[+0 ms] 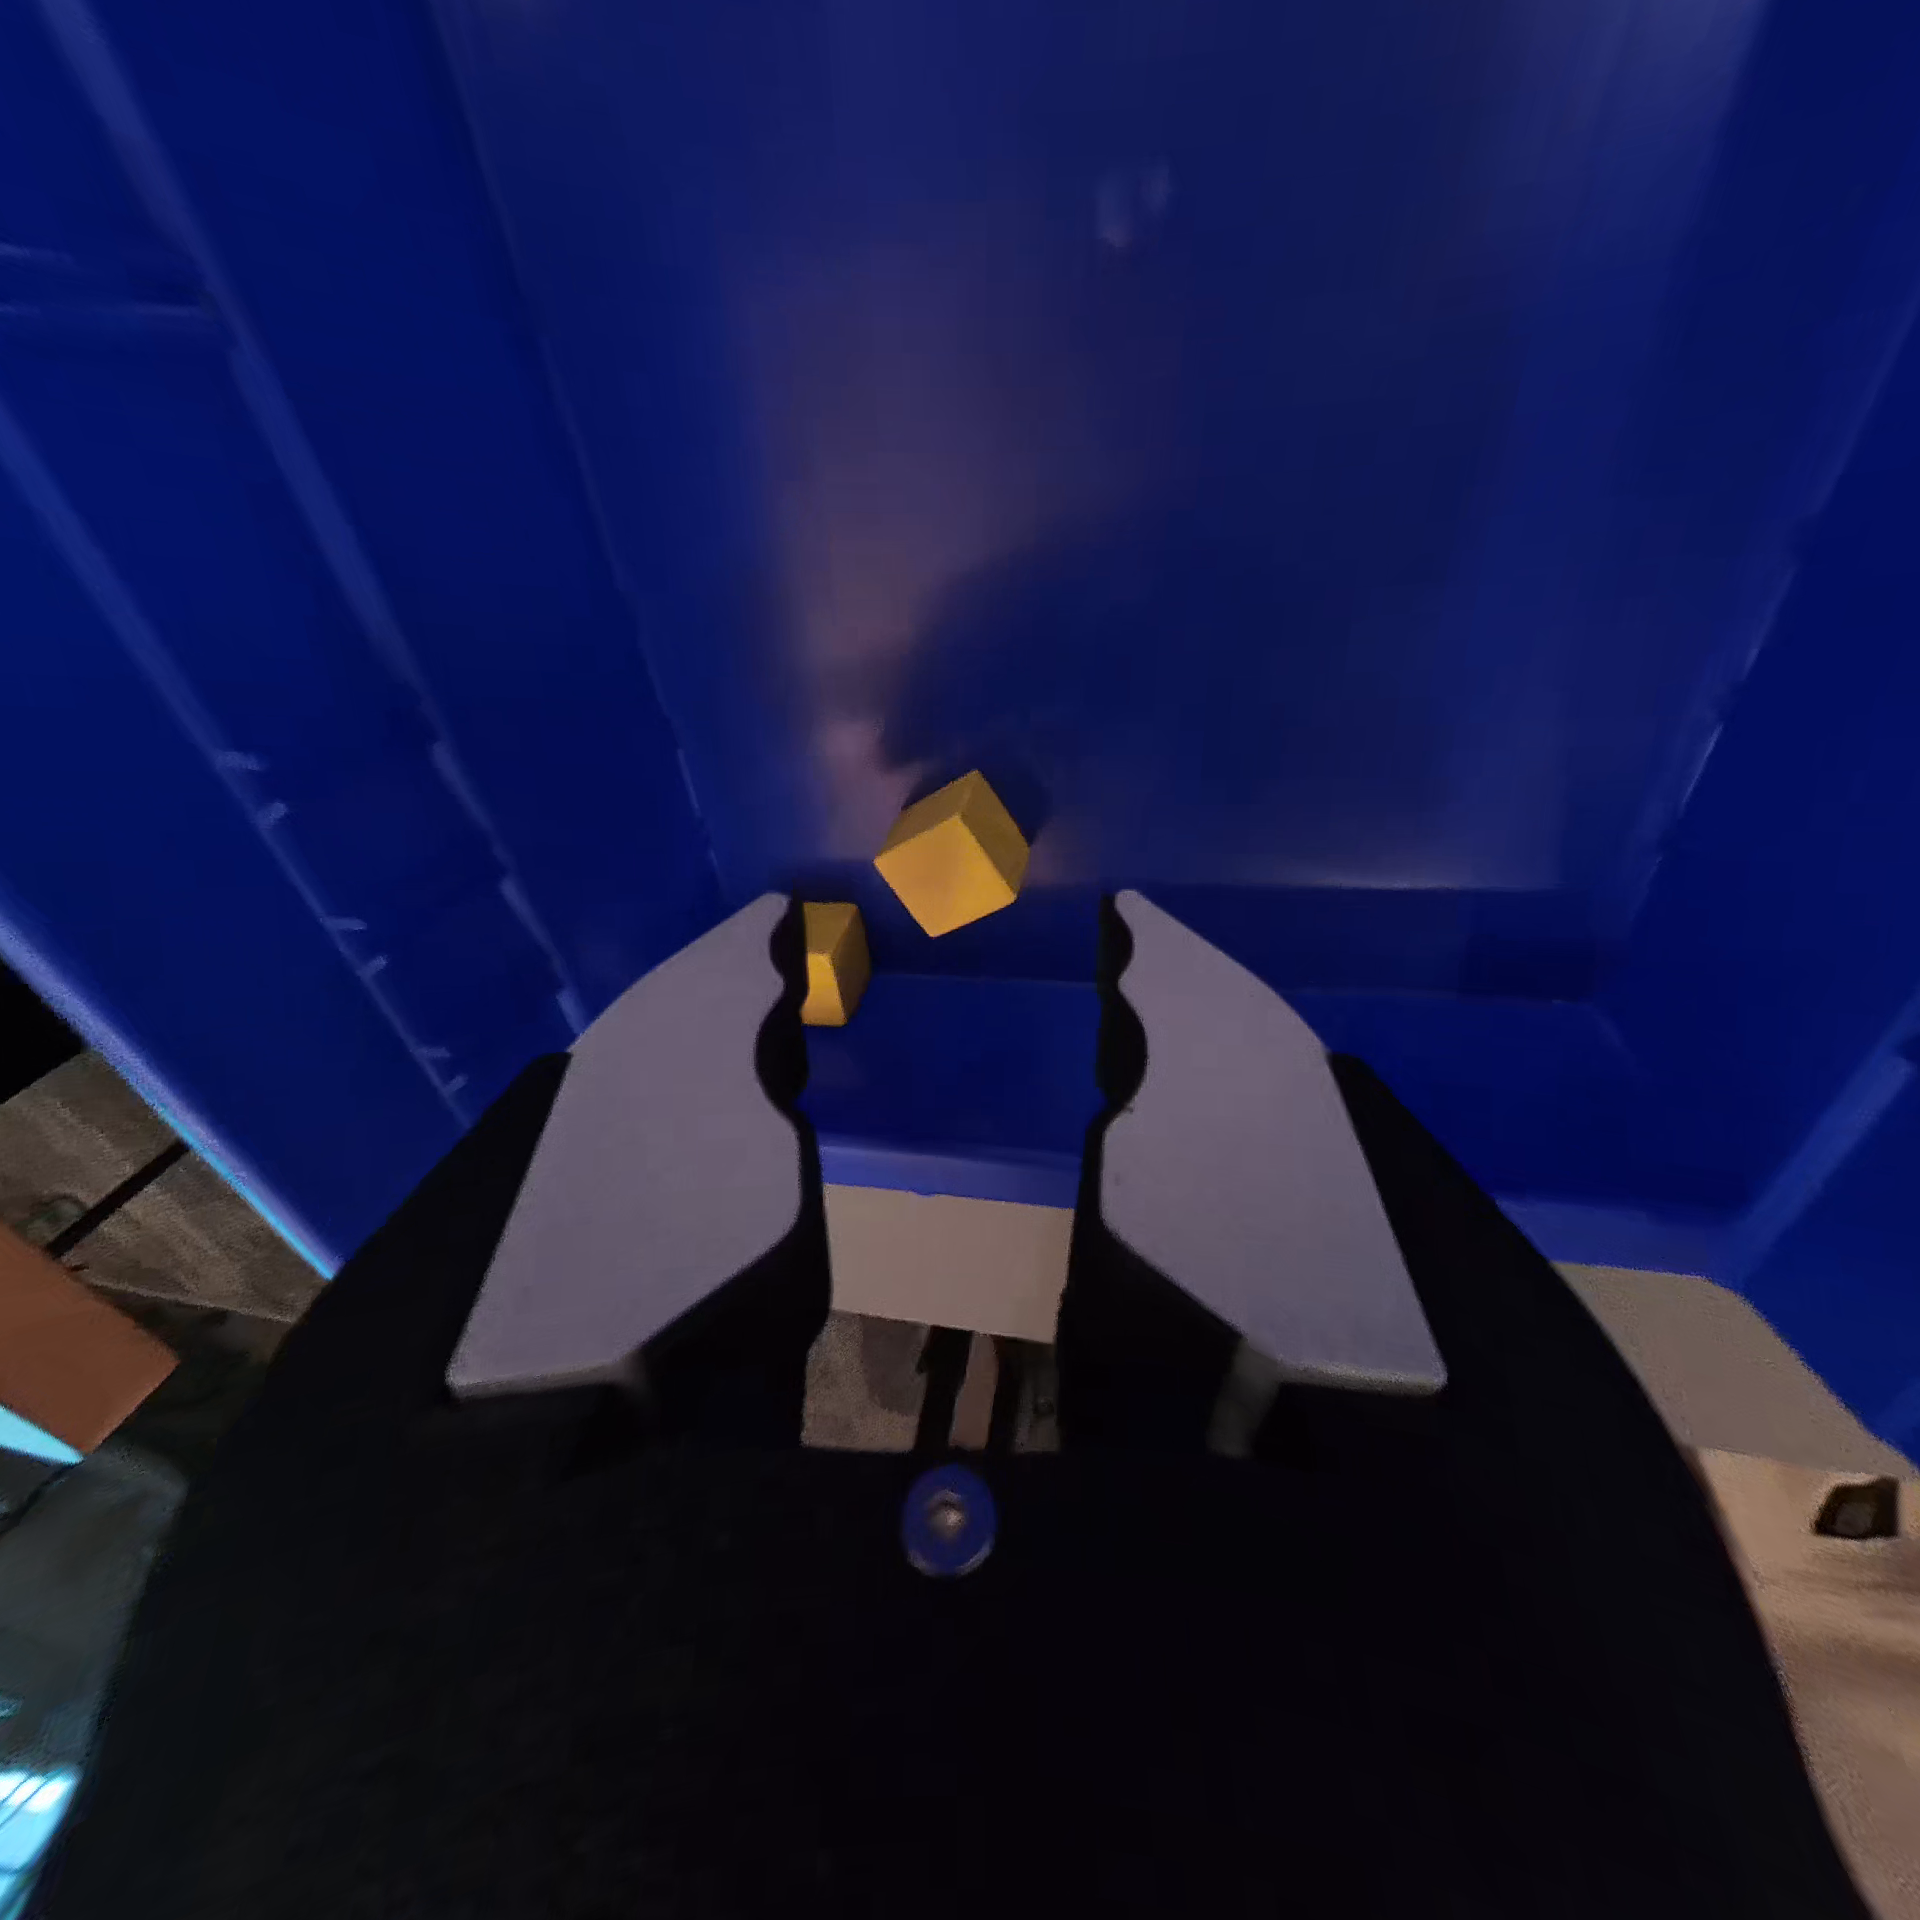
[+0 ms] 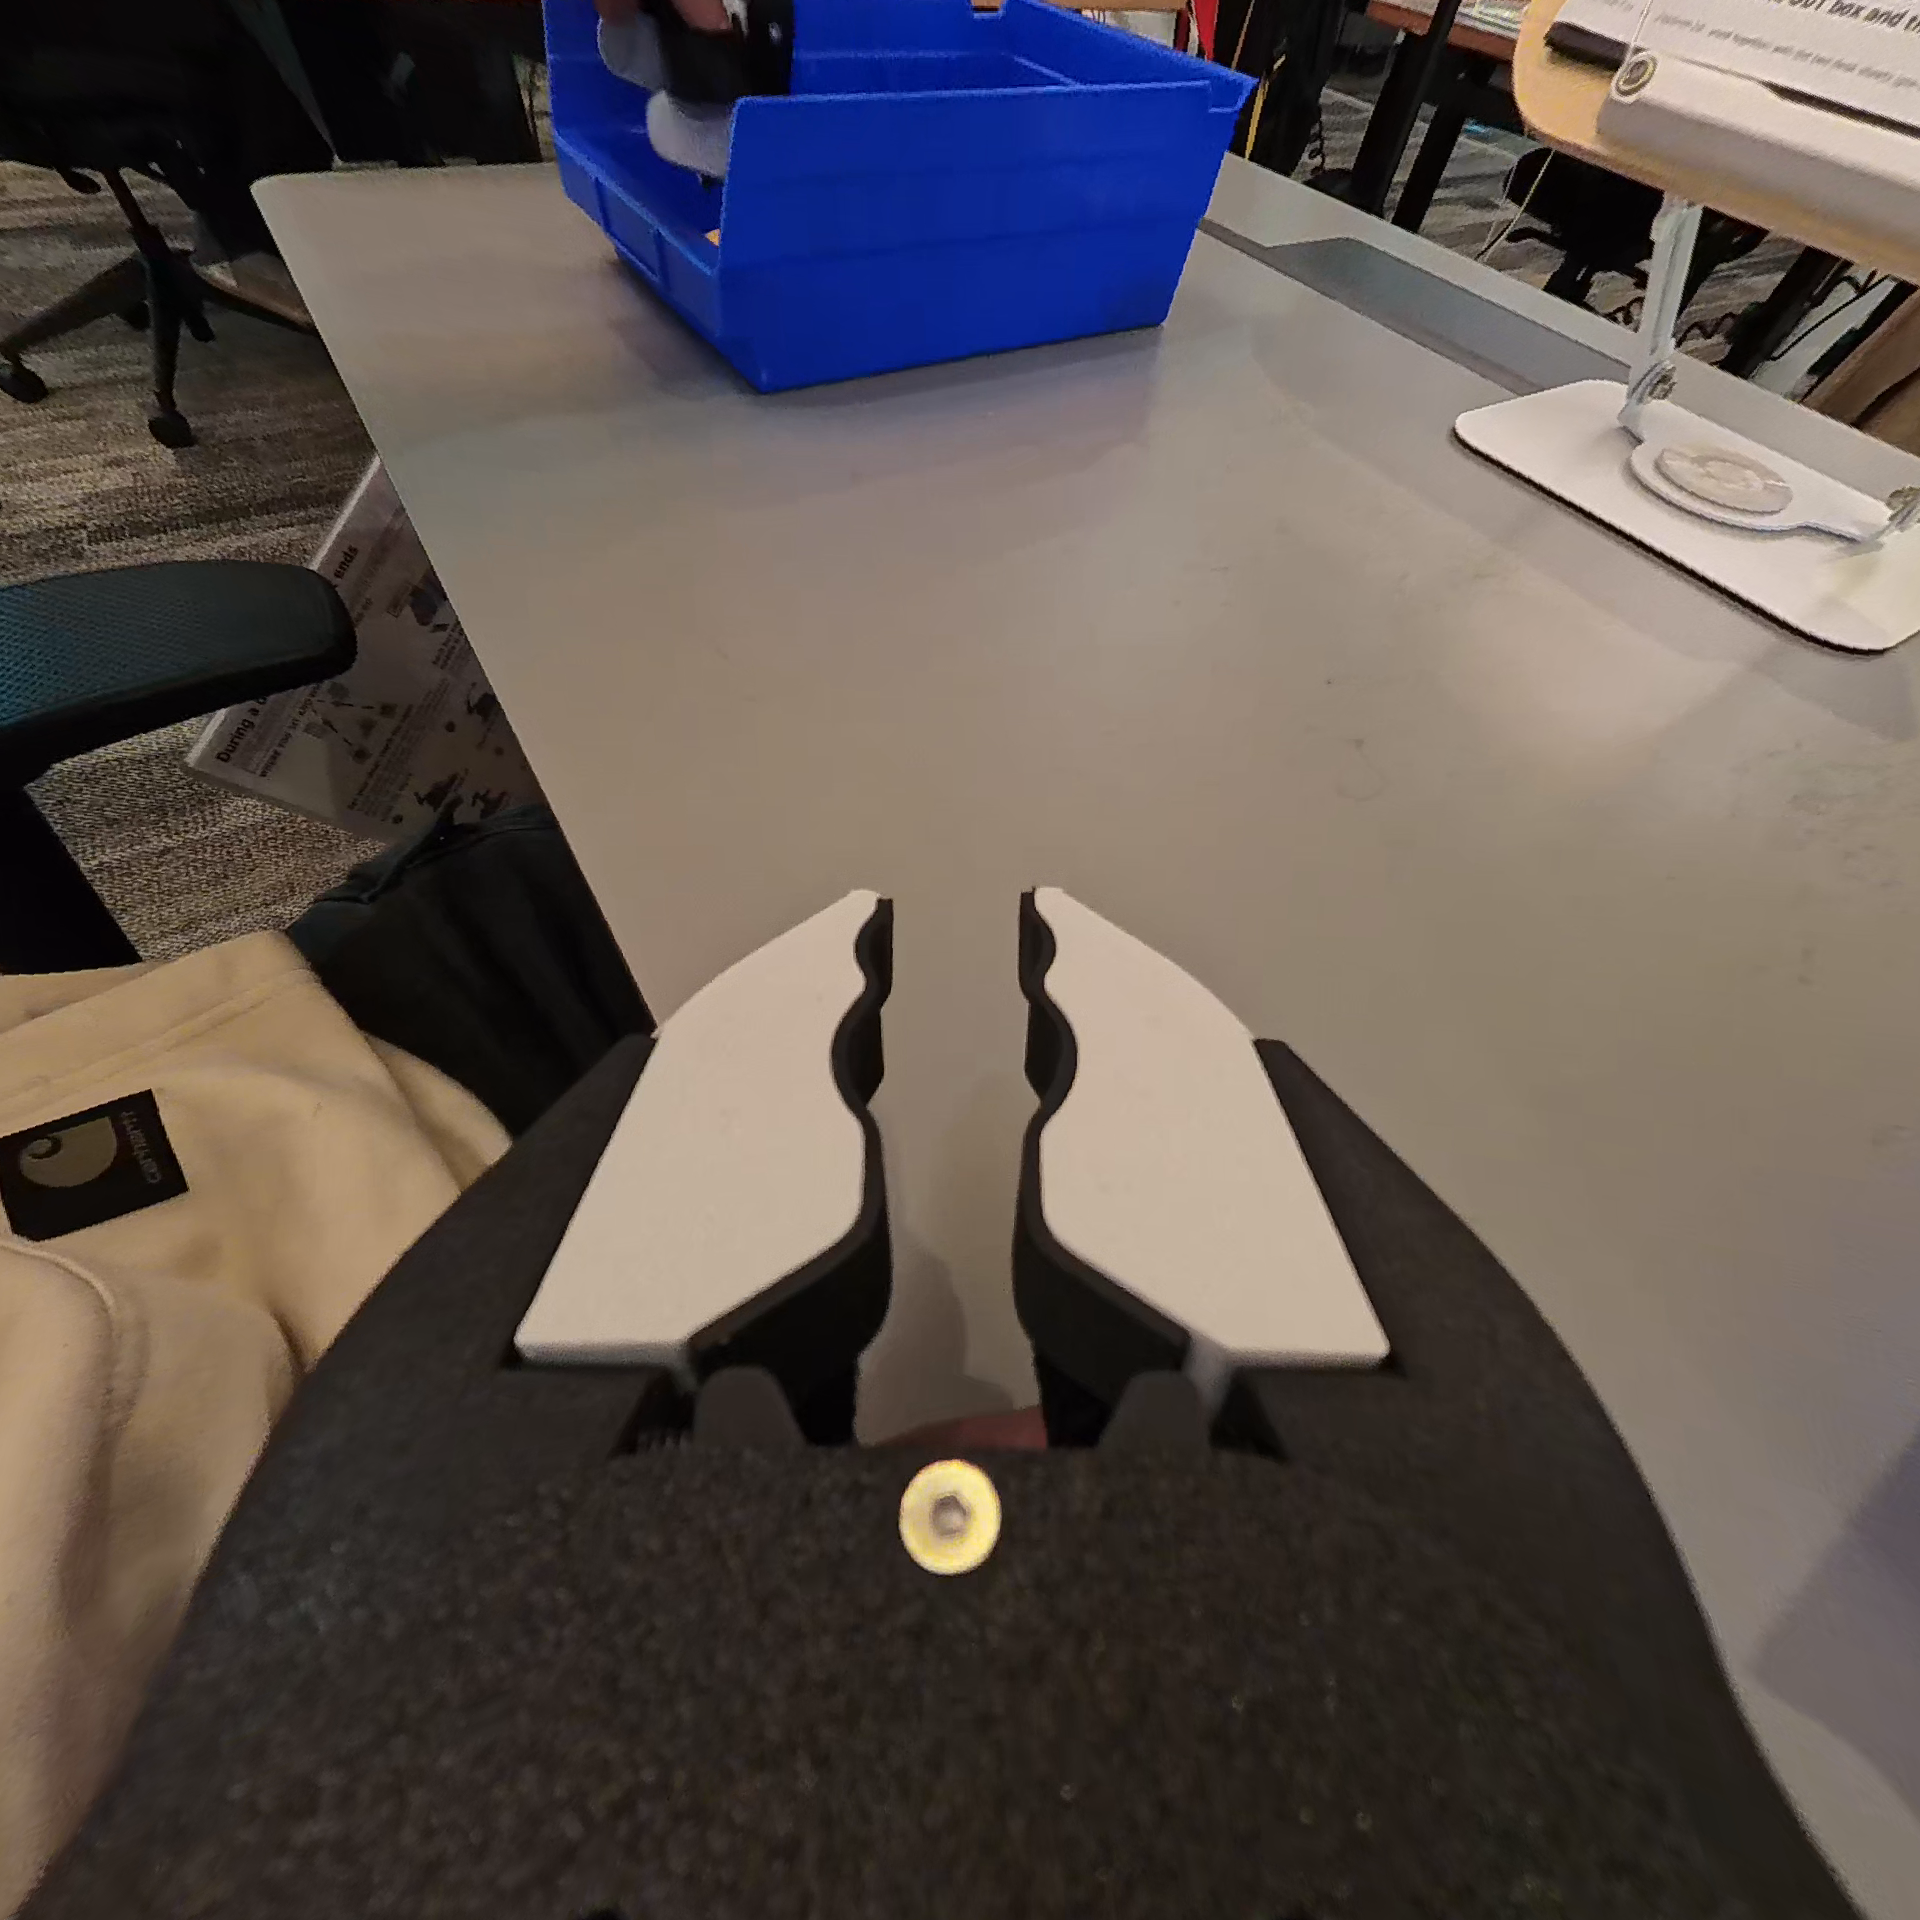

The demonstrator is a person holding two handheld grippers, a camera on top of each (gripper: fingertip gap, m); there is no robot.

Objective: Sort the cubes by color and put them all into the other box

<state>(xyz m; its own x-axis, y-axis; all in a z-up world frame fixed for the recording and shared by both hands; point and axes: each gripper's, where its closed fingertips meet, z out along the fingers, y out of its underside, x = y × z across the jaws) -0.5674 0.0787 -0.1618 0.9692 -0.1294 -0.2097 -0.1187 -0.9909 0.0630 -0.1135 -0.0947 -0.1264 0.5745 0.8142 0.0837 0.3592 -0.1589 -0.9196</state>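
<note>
Table (image 2: 1039, 623) carrying blue box (image 2: 935, 249) at its far edge; left gripper (image 1: 951, 914) inside it.
Jaws wide over two yellow cubes (image 1: 951, 854), the smaller-looking one (image 1: 831, 966) beside its left finger; right gripper (image 2: 956, 904) narrowly parted, empty, over the near edge; printed sheets illegible.

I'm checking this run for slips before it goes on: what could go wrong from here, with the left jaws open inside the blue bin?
The larger yellow cube sits tilted, possibly mid-drop, and may bounce or roll away from the smaller yellow cube. That one lies right by the left gripper, so a careless withdrawal might knock it. The right gripper is far from the blue bin.
</note>
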